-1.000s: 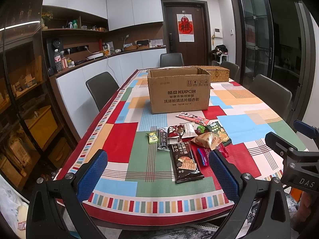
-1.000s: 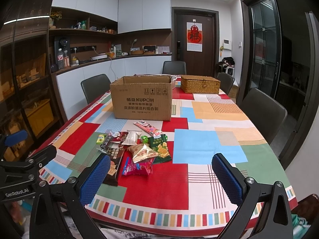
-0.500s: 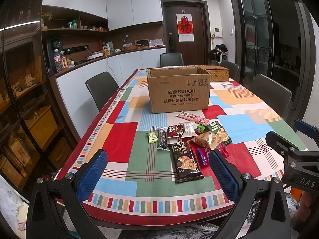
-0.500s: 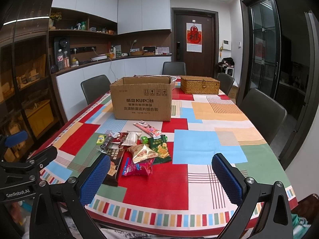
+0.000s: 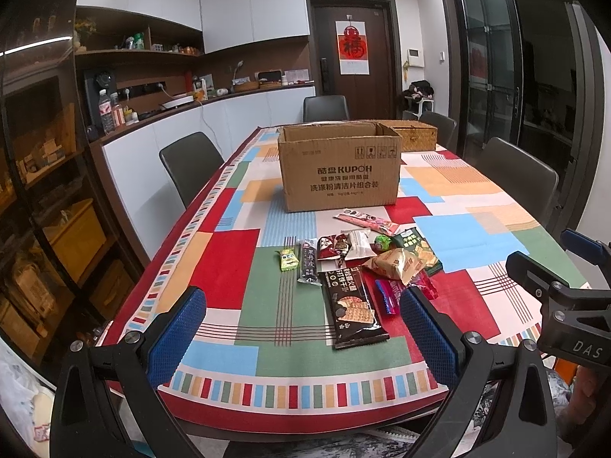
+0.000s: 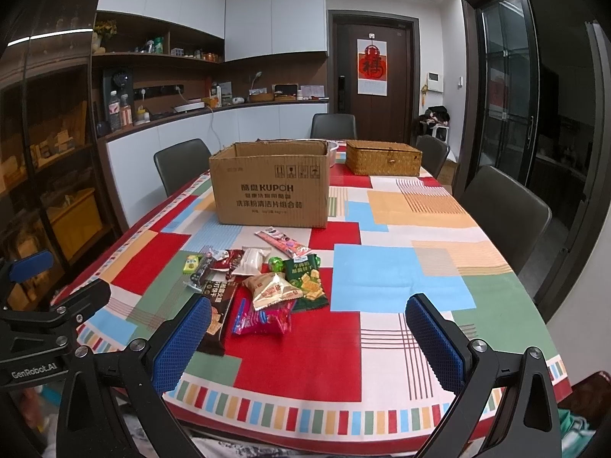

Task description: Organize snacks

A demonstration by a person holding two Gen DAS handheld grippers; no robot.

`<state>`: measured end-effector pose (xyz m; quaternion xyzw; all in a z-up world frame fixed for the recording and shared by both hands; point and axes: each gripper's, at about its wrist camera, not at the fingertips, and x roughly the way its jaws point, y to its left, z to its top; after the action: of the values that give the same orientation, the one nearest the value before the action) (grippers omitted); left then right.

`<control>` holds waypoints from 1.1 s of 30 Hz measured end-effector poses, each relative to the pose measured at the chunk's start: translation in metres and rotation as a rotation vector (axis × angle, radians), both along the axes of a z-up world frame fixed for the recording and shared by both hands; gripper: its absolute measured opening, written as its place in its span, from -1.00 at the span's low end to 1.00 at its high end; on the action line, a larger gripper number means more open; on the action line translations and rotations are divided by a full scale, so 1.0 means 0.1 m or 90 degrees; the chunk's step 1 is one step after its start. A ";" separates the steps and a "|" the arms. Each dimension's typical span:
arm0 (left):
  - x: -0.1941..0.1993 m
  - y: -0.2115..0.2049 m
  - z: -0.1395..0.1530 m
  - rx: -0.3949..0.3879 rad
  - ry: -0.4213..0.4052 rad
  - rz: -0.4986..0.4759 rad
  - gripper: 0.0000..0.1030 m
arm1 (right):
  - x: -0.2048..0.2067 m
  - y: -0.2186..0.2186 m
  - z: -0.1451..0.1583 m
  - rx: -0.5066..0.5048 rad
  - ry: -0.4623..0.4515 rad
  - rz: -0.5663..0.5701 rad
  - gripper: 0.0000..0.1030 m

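Several snack packets lie in a loose pile on the patchwork tablecloth: a long dark biscuit pack (image 5: 351, 305) (image 6: 215, 311), a beige bag (image 5: 395, 263) (image 6: 272, 289), a green cracker bag (image 6: 307, 282), a pink packet (image 6: 263, 320), a small green candy (image 5: 288, 259). An open cardboard box (image 5: 339, 170) (image 6: 272, 187) stands behind them. My left gripper (image 5: 301, 332) is open and empty at the near table edge, short of the pile. My right gripper (image 6: 309, 343) is open and empty, to the right of the pile.
A wicker basket (image 6: 383, 157) sits behind the box at the back right. Dark chairs (image 5: 191, 171) (image 6: 504, 210) stand along both sides and the far end. Cabinets and a counter (image 5: 172, 114) run along the left wall.
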<state>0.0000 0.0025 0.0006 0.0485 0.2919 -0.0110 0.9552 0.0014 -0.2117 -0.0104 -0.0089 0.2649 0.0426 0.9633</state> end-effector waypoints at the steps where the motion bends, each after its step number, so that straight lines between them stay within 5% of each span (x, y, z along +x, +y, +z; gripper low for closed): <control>1: 0.00 0.00 0.00 0.000 0.001 -0.001 1.00 | -0.01 -0.01 0.00 0.001 0.002 0.000 0.99; 21: 0.03 -0.01 -0.01 -0.002 0.007 -0.003 1.00 | 0.03 -0.02 -0.01 0.003 0.006 -0.002 0.99; 33: 0.39 -0.03 -0.21 -0.023 0.093 -0.045 0.87 | 0.37 0.06 -0.19 0.007 0.074 0.055 0.99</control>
<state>0.0388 -0.0009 -0.0207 0.0410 0.3587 -0.0538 0.9310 0.0384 -0.2054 -0.0289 -0.0127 0.3197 0.0859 0.9435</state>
